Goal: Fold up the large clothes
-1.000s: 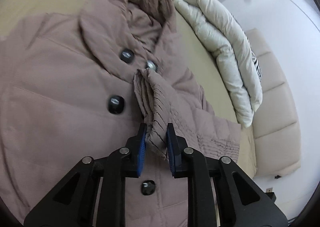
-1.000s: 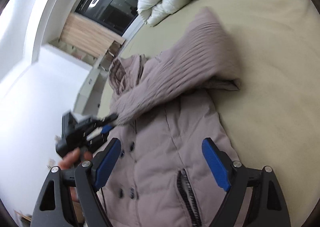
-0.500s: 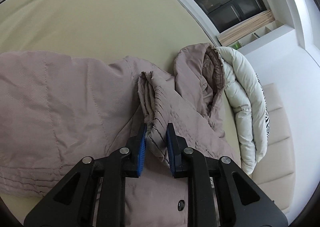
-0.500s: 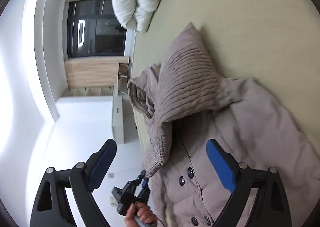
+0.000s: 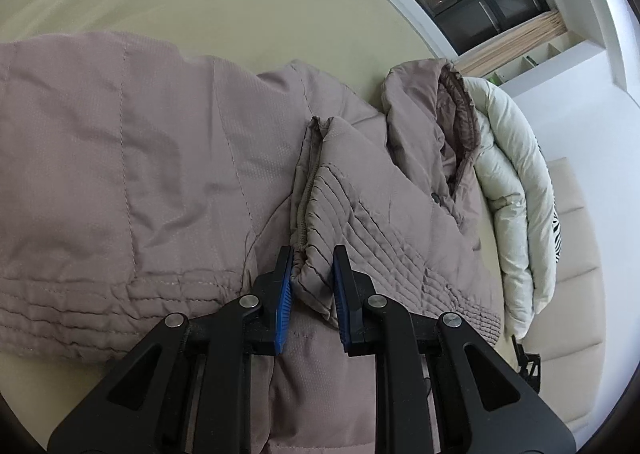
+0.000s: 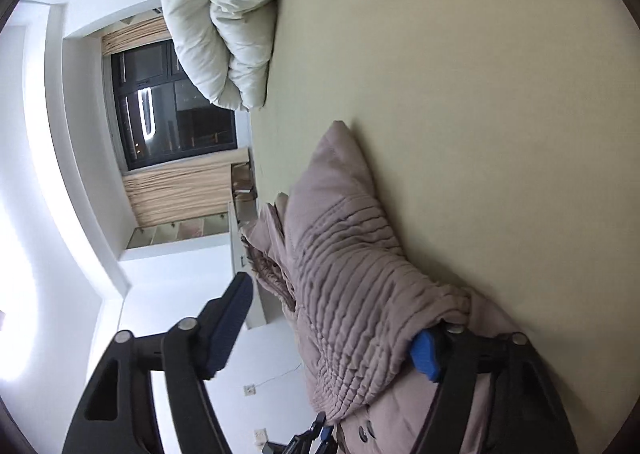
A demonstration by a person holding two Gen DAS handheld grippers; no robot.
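A mauve puffer coat (image 5: 132,174) lies on a pale yellow-green bed (image 5: 224,2). Its hood (image 5: 436,110) points toward a folded duvet. My left gripper (image 5: 312,286) is shut on the ribbed sleeve cuff (image 5: 340,214), which lies across the coat's body. In the right wrist view the ribbed sleeve (image 6: 344,286) rises in a fold. My right gripper (image 6: 332,318) is open with its jaws wide apart. The sleeve sits between them, and the right pad (image 6: 424,350) touches the fabric.
A folded cream duvet (image 5: 508,190) lies at the head of the bed, also in the right wrist view (image 6: 224,14). A padded beige headboard (image 5: 576,278) is behind it. A dark window (image 6: 172,110) with wooden blinds and white walls lie beyond the bed edge.
My left gripper has carried the cuff across the coat's front toward the other sleeve side. My right gripper has moved in close, so the sleeve now sits between its open jaws.
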